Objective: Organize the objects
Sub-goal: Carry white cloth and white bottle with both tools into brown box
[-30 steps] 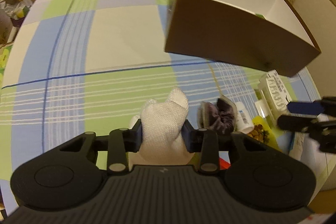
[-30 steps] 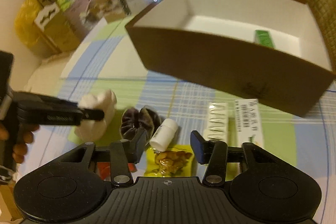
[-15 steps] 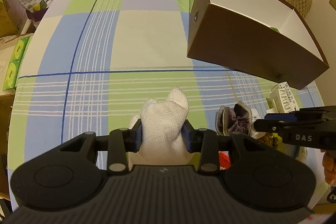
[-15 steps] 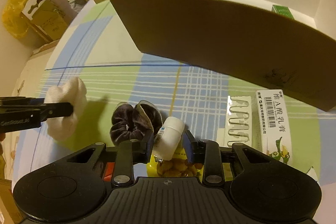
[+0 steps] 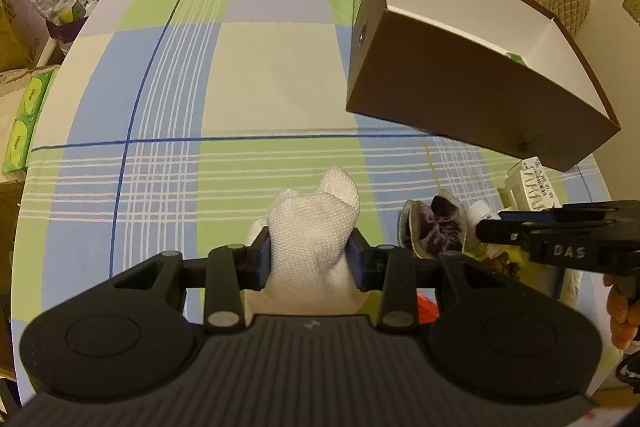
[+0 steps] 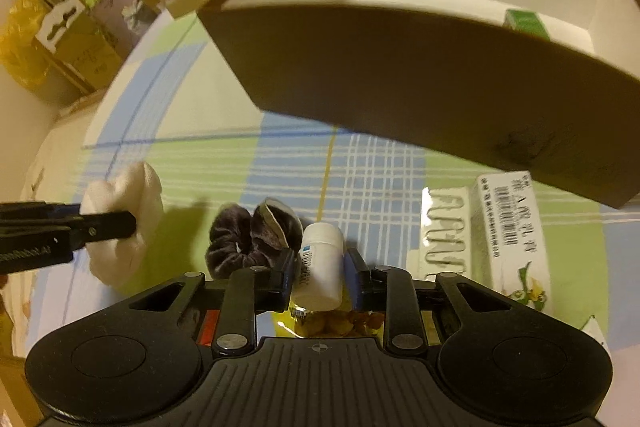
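Surface (image 5: pixel 248 75): covered by a plaid cloth in blue, green and cream; all items below are carried on it.

Brown box (image 5: pixel 472 95): open-topped, white inside, set at the far right of the surface; a small green packet (image 6: pixel 526 21) is seen lying within, against the right wall.

White carton (image 6: pixel 508 239): barcoded, laid flat just in front of the box, with a white blister pack (image 6: pixel 444 231) touching its left side.

White cloth (image 5: pixel 312 239): bunched, pinched between the jaws of the left gripper (image 5: pixel 312 259), which are pressed into both its sides.

Dark scrunchie (image 6: pixel 250 237): laid between the cloth and the bottle.

White bottle (image 6: pixel 322 263): on its side over a yellow snack packet (image 6: pixel 332 323), pinched at both flanks by the jaws of the right gripper (image 6: pixel 322 269), near the front edge, well short of the box.
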`<control>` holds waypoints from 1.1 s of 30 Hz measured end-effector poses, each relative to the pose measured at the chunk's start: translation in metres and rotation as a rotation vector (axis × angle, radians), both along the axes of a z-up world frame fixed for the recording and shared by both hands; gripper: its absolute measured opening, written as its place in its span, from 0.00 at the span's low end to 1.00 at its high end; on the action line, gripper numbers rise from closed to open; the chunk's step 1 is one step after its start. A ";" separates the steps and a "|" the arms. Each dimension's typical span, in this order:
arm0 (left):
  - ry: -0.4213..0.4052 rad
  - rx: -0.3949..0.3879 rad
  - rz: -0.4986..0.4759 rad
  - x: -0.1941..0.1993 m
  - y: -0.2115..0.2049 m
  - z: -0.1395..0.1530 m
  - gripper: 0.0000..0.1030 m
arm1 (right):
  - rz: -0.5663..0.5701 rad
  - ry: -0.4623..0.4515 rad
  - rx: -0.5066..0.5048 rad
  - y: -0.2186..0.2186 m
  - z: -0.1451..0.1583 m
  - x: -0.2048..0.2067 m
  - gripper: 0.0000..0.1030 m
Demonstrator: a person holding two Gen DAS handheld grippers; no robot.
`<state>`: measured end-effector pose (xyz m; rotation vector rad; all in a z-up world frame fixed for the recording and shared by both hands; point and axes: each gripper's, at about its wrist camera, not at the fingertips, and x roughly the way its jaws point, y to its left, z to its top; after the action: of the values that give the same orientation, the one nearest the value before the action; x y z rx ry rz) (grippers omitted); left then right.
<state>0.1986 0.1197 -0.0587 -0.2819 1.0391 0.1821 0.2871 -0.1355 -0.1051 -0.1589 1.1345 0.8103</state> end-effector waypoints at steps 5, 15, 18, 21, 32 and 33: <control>-0.025 0.007 -0.008 0.002 -0.004 0.011 0.32 | -0.033 -0.018 0.063 -0.018 0.023 0.001 0.23; -0.110 0.025 -0.067 0.016 -0.022 0.043 0.32 | -0.106 -0.097 0.150 -0.053 0.068 0.005 0.23; -0.136 0.031 -0.089 0.024 -0.029 0.051 0.32 | -0.134 -0.130 0.162 -0.061 0.081 0.013 0.23; -0.161 0.038 -0.113 0.034 -0.036 0.060 0.32 | -0.161 -0.161 0.168 -0.071 0.091 0.022 0.23; -0.227 0.072 -0.166 0.078 -0.053 0.082 0.32 | -0.248 -0.263 0.168 -0.099 0.117 0.065 0.23; -0.231 0.074 -0.170 0.083 -0.054 0.083 0.32 | -0.252 -0.271 0.167 -0.100 0.120 0.069 0.23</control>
<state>0.2814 0.0660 0.0247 -0.1426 0.8210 0.0333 0.3557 -0.2355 0.0144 0.0143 0.8078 0.6333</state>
